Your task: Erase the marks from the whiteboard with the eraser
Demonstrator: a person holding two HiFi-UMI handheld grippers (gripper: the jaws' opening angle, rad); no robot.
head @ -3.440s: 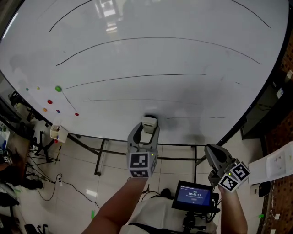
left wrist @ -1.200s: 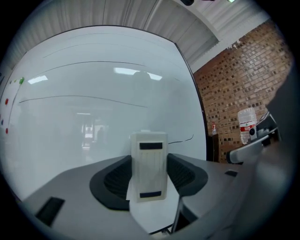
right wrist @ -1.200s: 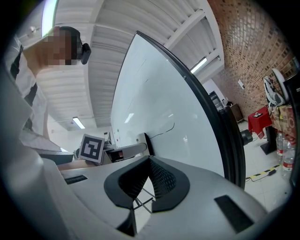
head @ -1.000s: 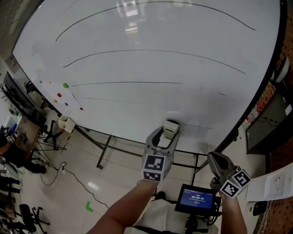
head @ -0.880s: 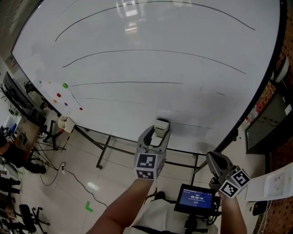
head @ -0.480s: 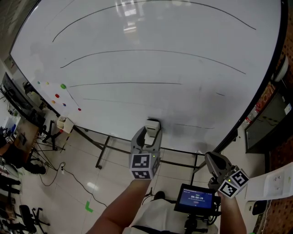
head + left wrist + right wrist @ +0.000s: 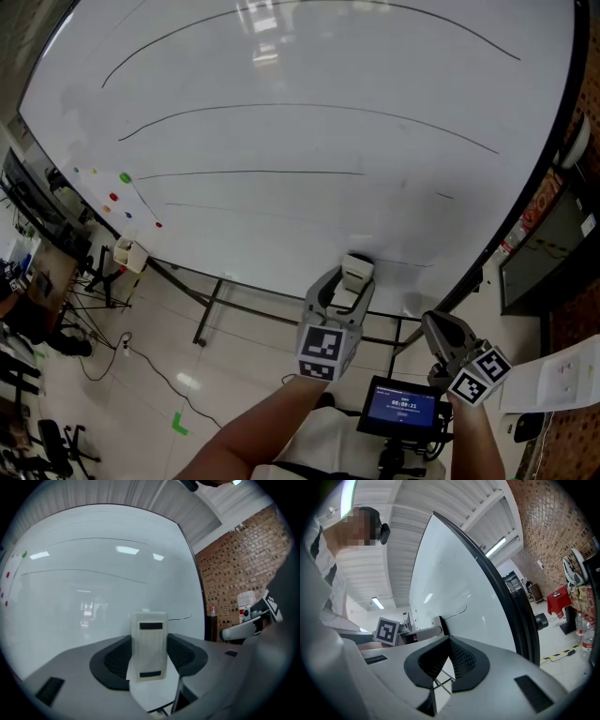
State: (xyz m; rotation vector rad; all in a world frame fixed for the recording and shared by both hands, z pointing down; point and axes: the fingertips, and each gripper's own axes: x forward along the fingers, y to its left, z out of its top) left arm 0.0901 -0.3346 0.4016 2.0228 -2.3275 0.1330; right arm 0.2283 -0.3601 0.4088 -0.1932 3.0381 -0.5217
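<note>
Left tongs (image 7: 348, 287) grip the eraser (image 7: 357, 270); we find it at the whiteboard (image 7: 281, 84), a mark (image 7: 405, 263) just right. Right tongs (image 7: 434, 324) closed, empty.

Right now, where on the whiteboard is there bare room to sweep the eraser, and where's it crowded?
Widest bare band: between the top arc and second arc on the whiteboard. Another lies above the eraser held by the left gripper, right of the third line's end. Crowded: the coloured dots at the left edge.

left gripper (image 7: 352, 287) raised, clamped on eraser (image 7: 356, 272) | right gripper (image 7: 434, 326) low (jaws together)
</note>
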